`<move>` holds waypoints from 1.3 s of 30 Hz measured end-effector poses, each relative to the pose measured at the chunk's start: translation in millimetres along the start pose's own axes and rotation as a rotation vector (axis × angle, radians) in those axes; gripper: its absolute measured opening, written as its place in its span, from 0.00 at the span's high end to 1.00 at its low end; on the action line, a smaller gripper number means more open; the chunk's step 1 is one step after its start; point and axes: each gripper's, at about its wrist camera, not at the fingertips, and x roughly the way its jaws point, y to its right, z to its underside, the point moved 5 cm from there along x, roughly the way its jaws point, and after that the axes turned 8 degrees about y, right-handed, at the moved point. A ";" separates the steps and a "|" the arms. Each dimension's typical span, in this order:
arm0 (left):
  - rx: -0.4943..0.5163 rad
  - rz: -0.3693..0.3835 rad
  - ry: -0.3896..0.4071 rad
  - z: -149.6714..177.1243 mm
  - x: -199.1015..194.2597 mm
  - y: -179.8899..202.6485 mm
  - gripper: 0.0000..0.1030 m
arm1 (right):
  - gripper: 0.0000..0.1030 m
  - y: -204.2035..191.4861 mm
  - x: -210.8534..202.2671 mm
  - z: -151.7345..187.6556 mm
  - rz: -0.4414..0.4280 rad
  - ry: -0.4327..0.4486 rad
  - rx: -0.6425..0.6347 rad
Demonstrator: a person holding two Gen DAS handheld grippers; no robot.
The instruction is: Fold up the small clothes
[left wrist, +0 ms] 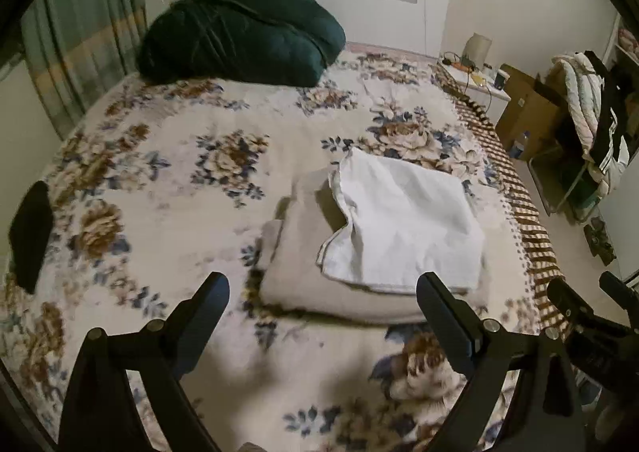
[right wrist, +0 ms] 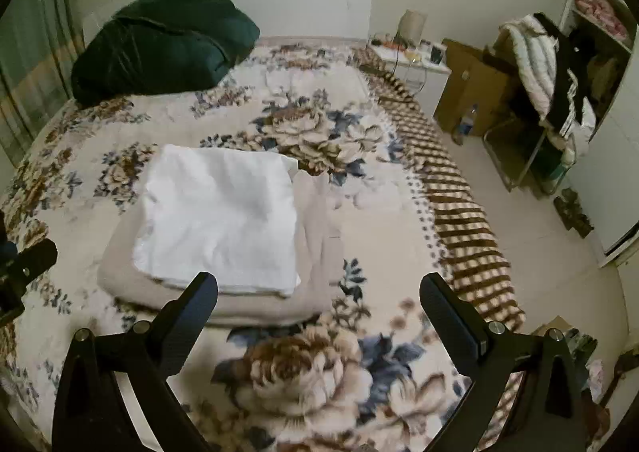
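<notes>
White folded cloth (right wrist: 219, 216) on the beige stack (left wrist: 303, 276) sits ahead, between my hand-held grippers: left (left wrist: 323, 292) and right (right wrist: 319, 290) both spread wide, empty, right nearer.

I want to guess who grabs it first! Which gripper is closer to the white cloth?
About even. Left gripper sits open before its near edge; right gripper open off the white cloth's near right corner.

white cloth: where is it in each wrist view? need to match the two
Left wrist: white cloth sits right of centre, on the beige folded piece, just beyond the right finger of the left gripper.
Right wrist: white cloth sits left of centre, above the left finger of the right gripper.
Shared landmark: dark green bundle at the head of the bed, upper left in both.
</notes>
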 end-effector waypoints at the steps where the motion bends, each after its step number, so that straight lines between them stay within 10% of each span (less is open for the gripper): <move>1: 0.008 -0.002 0.012 -0.5 -17.3 0.0 0.07 | 0.00 2.2 -21.4 1.2 0.001 0.014 0.008; 22: 0.087 0.021 0.132 37.7 -313.3 17.5 0.07 | 0.00 42.2 -433.7 38.0 -0.029 0.213 0.069; 39: 0.049 -0.037 0.236 67.4 -429.0 42.2 0.07 | 0.00 90.1 -595.6 60.4 -0.099 0.307 0.042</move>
